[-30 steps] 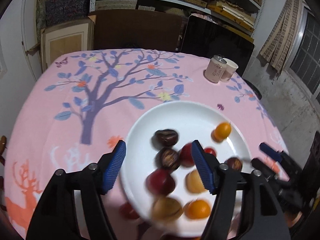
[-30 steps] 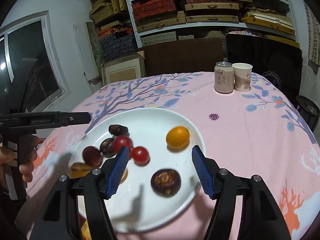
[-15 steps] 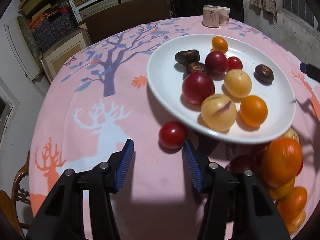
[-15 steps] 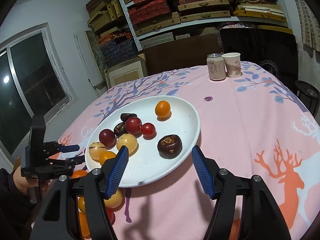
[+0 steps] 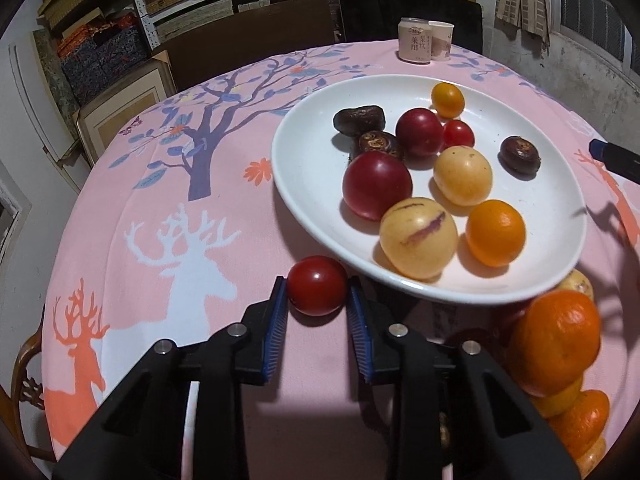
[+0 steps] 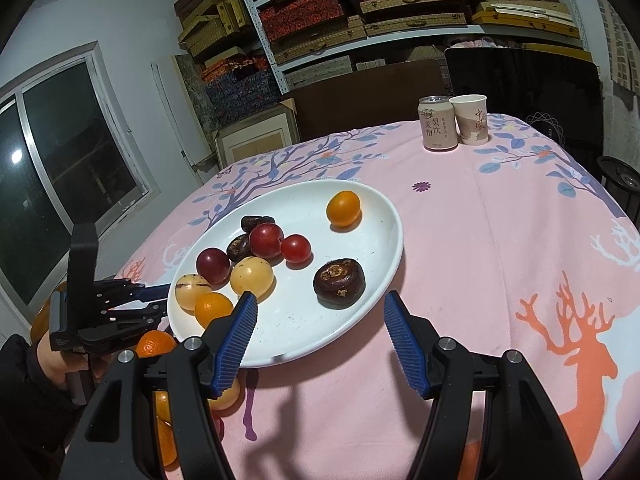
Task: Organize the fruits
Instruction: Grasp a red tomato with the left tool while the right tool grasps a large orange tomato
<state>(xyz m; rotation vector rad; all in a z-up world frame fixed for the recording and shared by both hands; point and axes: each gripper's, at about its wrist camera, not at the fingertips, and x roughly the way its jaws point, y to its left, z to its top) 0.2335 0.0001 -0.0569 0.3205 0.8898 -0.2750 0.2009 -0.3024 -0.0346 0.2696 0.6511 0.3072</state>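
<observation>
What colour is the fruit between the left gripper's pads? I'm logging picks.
Red, glossy tomato; clearest in the left wrist view.

Ten fruits on one plate, more beside it.
On the plate (image 5: 304,184): two plums (image 5: 377,185), one cherry tomato (image 5: 458,134), two oranges (image 5: 495,233), two yellow fruits (image 5: 418,238), three dark brown ones (image 5: 519,155). One tomato (image 5: 317,285) on the table (image 5: 160,240). One can (image 6: 437,122), one cup (image 6: 471,119).
</observation>
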